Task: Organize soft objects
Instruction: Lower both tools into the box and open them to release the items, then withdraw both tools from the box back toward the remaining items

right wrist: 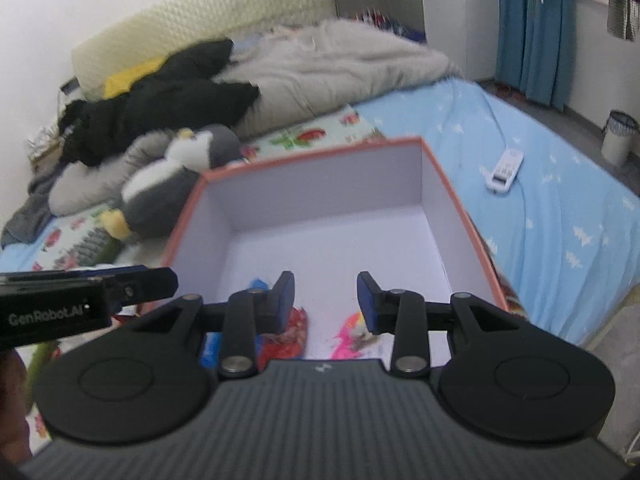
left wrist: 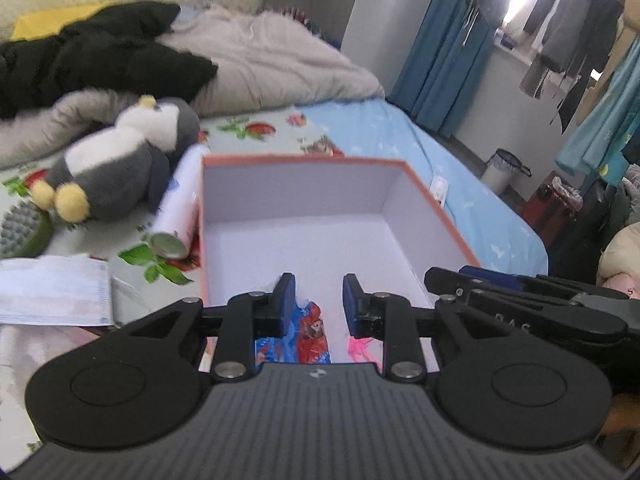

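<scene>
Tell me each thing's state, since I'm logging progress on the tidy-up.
Box: open, no lid, upright on the bed.
Red and blue toy: lying inside the box.
Pink toy: lying inside the box.
Plush penguin: lying outside the box.
Spray can: on its side against the box.
Left tongs: open, empty.
Right tongs: open, empty.

you had one open box (left wrist: 424, 216) on the bed, with two bright soft items, one red-blue (left wrist: 308, 336) and one pink (left wrist: 362, 350), inside. beside it lay one plush penguin (left wrist: 120, 168), one spray can (left wrist: 180, 208), one remote (right wrist: 505, 170).
</scene>
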The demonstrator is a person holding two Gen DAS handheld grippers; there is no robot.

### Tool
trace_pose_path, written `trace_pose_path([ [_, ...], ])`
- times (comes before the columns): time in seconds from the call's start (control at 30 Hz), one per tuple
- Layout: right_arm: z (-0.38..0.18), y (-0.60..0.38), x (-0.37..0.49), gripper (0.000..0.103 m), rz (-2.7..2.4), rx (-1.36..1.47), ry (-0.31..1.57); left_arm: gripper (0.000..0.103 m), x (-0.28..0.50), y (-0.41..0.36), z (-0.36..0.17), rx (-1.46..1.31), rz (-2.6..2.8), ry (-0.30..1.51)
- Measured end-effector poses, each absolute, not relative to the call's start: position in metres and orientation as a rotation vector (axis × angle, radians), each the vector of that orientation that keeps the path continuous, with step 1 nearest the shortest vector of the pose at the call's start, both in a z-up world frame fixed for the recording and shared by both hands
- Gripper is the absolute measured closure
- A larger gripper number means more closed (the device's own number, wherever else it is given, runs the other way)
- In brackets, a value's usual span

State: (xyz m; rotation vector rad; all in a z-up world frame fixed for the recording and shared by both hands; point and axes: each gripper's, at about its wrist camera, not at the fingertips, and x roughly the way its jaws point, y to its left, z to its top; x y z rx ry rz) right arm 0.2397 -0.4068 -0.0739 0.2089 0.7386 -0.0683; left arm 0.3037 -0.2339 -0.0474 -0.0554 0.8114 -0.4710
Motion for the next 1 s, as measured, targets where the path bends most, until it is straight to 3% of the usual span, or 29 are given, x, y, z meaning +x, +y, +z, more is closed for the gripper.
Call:
trace_pose_path([
  [0.53, 0.006, -0.350, 0.165, 0.065, 0.044, 0.163, 0.540, 0.073, 0.195, -0.161, 0.026, -0.079, -0.407, 0.626],
  [1.0, 0.009, -0.296, 0.111, 0.065, 0.158, 0.140, 0.515, 0.073, 0.115, -0.089, 0.021, -0.126, -0.294, 0.598],
])
